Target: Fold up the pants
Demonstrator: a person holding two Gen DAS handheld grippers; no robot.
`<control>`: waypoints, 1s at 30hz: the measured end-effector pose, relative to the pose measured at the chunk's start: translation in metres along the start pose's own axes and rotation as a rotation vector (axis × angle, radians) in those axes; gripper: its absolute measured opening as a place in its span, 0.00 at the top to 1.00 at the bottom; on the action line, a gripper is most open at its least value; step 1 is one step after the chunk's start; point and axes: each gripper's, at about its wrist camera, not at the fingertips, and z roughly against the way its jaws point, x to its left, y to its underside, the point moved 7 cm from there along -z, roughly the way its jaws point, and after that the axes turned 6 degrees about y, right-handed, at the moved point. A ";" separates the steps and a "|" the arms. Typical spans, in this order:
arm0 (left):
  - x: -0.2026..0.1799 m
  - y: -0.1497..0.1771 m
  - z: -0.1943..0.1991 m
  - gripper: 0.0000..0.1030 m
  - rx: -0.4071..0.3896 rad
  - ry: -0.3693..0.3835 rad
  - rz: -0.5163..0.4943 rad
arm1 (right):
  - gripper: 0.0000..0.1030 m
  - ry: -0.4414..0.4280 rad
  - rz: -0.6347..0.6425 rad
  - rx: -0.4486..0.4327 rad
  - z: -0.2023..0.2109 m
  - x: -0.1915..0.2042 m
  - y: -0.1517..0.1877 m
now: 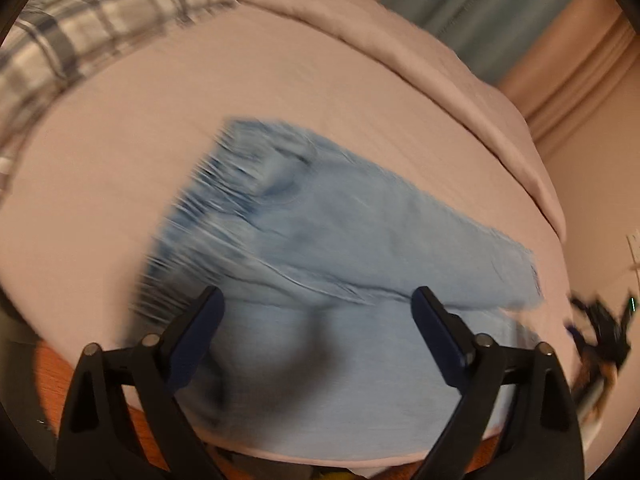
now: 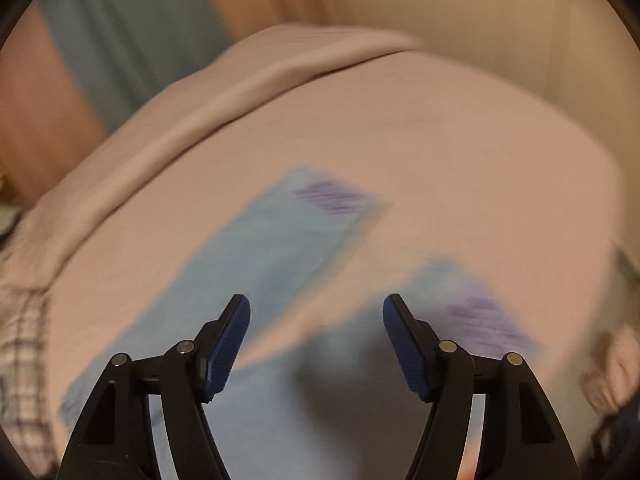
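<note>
Bed [image 1: 280, 92] w/ pale pink sheet, rolled duvet [image 1: 460, 92] along far edge, plaid cloth [image 1: 80, 28] at 10 o'clock in left view; teal curtain [image 1: 500, 12] behind. Both views motion-blurred. Pants [image 1: 340, 232], light blue denim, lie flat on sheet mid-bed, waistband toward 10 o'clock in left view. In right view the two legs splay in a V, hems at 12 and 3 o'clock w/ dark patches, so leg-on-leg fold not done, I judge. My left gripper [image 1: 316, 308] released, jaws wide, nothing btwn pads. My right gripper [image 2: 316, 320] likewise released, empty. Both hang above fabric, prob. clear of it to re-grip for next fold.
</note>
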 end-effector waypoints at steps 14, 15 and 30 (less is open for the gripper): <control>-0.013 0.046 -0.047 0.17 0.172 0.000 0.000 | 0.33 0.137 0.018 0.294 -0.173 0.115 -0.015; -0.013 0.046 -0.048 0.17 0.173 -0.001 -0.003 | 0.33 0.162 0.024 0.286 -0.179 0.116 -0.017; -0.022 0.031 -0.047 0.17 0.163 0.052 0.047 | 0.95 -0.027 -0.058 0.150 -0.117 0.068 -0.006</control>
